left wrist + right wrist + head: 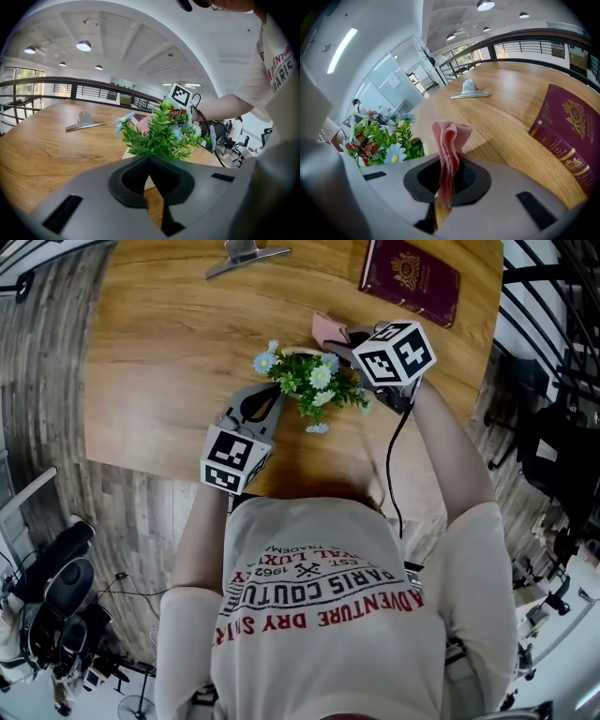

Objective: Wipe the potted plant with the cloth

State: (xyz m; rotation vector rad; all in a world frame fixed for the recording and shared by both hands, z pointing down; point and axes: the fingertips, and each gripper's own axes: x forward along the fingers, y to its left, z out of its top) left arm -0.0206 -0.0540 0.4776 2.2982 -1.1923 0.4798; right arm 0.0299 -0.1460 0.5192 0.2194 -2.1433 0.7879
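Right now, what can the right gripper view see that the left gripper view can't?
Only the right gripper view shows the right gripper pinching the pink cloth, and the full cover of the maroon booklet with its gold crest.

Only the left gripper view shows the left gripper, shut with nothing in it, and the right gripper's marker cube peeking over the leaves.

Both show the potted plant, the metal clip and the wooden table.
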